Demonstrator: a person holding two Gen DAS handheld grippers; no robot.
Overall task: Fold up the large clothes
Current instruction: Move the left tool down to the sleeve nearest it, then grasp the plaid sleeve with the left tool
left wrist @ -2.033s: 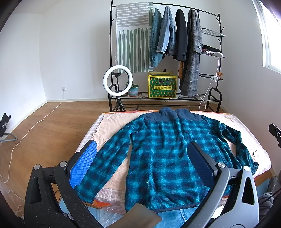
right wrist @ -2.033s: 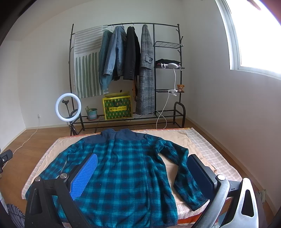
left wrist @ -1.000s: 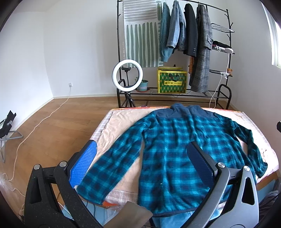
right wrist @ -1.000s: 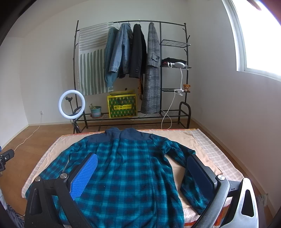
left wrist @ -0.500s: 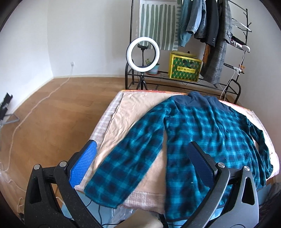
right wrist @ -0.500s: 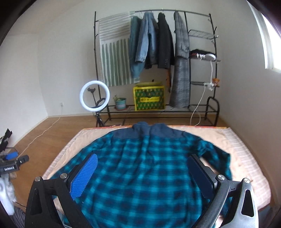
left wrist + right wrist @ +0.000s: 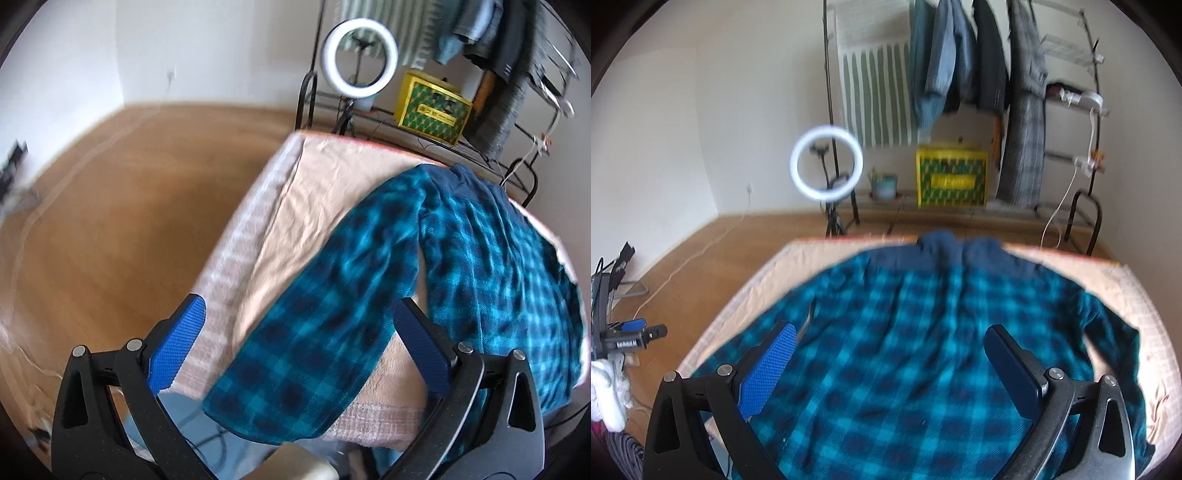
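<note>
**Gripper hardware, left and right units**

Left gripper: two black, matte, speckled arms of curved, triangulated form, each with an elongated cut-out behind the jaws. The arm on the left carries a bright blue pad with a fine ribbed texture; the pad on the right arm appears dark navy. Two silver round-head screws sit at the pivot behind each pad.

Right gripper: identical build. Black speckled arms, one blue dimpled pad, one dark navy pad, paired silver screws behind each.
</note>
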